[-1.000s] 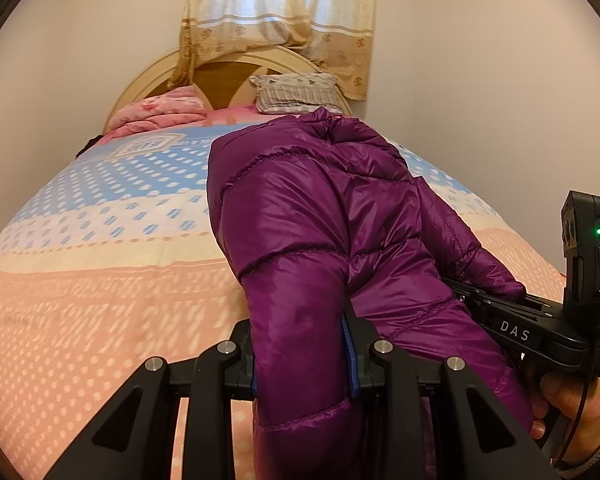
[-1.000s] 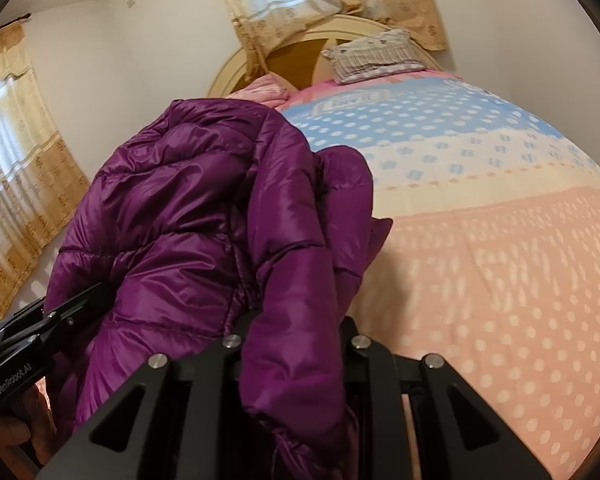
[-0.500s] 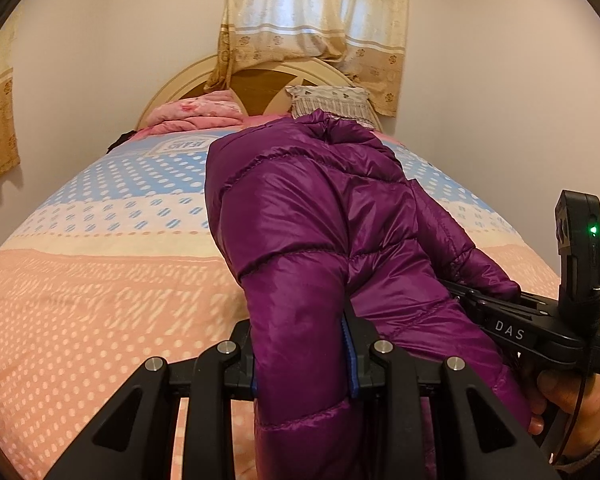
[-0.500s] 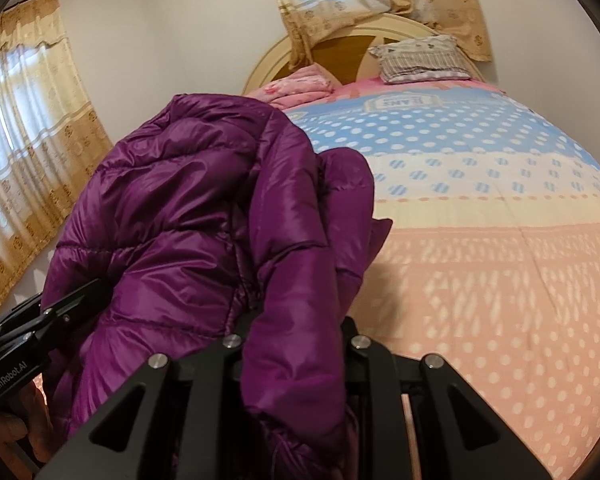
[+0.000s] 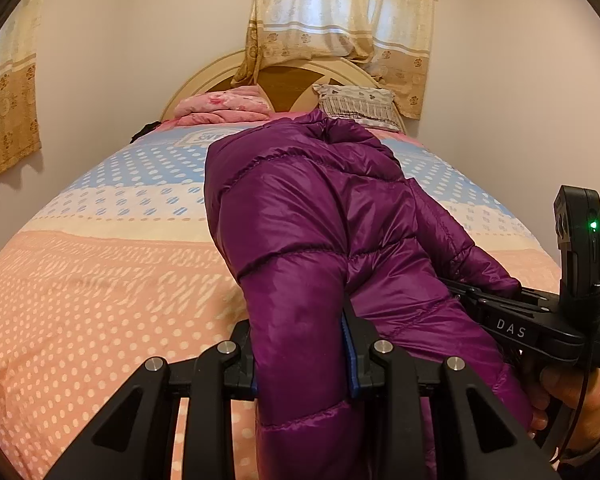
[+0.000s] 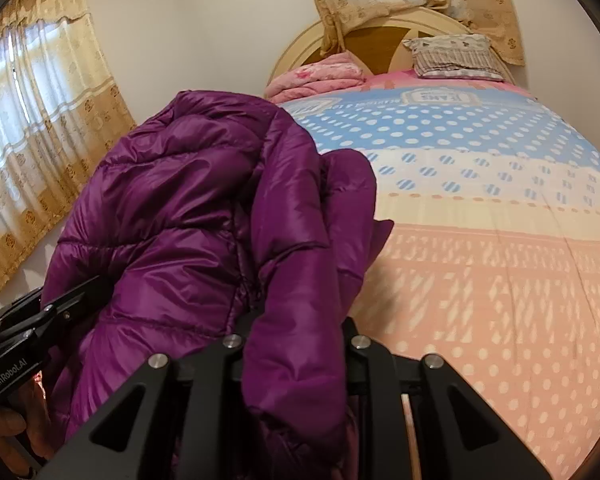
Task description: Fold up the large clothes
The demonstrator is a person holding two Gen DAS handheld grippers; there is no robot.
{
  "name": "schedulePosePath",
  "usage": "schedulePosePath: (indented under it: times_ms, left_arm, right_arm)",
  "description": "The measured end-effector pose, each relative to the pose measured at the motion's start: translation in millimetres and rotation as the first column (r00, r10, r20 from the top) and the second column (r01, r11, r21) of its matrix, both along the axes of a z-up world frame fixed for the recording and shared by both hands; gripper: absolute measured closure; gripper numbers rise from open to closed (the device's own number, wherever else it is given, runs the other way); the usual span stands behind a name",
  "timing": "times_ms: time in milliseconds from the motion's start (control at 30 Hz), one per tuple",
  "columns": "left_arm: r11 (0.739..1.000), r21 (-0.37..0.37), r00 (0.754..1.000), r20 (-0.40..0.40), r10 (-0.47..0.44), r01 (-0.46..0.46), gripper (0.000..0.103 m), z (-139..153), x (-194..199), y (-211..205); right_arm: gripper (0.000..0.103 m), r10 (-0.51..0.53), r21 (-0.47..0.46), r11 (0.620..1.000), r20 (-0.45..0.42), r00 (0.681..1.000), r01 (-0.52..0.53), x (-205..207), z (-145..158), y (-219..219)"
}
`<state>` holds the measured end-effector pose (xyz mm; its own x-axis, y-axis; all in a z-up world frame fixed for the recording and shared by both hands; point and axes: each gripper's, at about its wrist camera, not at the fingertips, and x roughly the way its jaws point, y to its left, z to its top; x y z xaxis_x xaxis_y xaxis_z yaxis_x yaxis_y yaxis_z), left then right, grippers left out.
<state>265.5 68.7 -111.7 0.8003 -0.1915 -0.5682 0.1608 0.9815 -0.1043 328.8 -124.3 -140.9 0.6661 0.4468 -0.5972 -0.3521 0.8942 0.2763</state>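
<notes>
Purple quilted jacket [image 5: 320, 248] filled both my grips: left gripper [image 5: 302, 356] and right gripper [image 6: 296, 354] each clamped a bunched edge, the bulk ahead of my fingers above the bed [image 5: 100, 280]. I judged spreading it flat came next.

Both wrist views close behind jacket [image 5: 320, 240], facing headboard [image 6: 384, 36]; share bed [image 5: 100, 280].

Shiny purple quilted puffer jacket [image 5: 324, 232] bunched, held up above the bed
</notes>
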Motion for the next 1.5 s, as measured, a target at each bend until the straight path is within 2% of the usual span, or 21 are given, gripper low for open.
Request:
schedulePosePath:
  times_ms: [600, 1067, 1333, 1500]
  left_arm:
    - [0.996, -0.01, 0.993, -0.07, 0.092, -0.092, 0.072, -27.5, -5.9, 41.5]
    - [0.995, -0.012, 0.99, -0.096, 0.1, -0.102, 0.071, -46.8, 5.2, 52.0]
    - [0.992, 0.001, 0.982, -0.139, 0.125, -0.126, 0.051, -61.4, 9.3, 54.4]
    - [0.99, 0.004, 0.98, -0.136, 0.143, -0.144, 0.041, -66.3, 9.9, 57.5]
  right_arm:
    - [0.08, 0.095, -0.019, 0.995, -0.068, 0.993, -0.096, 17.9, -19.8, 38.8]
    - [0.08, 0.09, -0.026, 0.995, -0.097, 0.991, -0.093, 27.7, -32.8, 47.0]
    - [0.078, 0.082, -0.025, 0.996, -0.122, 0.989, -0.086, 31.2, -38.5, 47.6]
    - [0.075, 0.078, -0.022, 0.996, -0.129, 0.989, -0.082, 31.0, -41.9, 45.7]
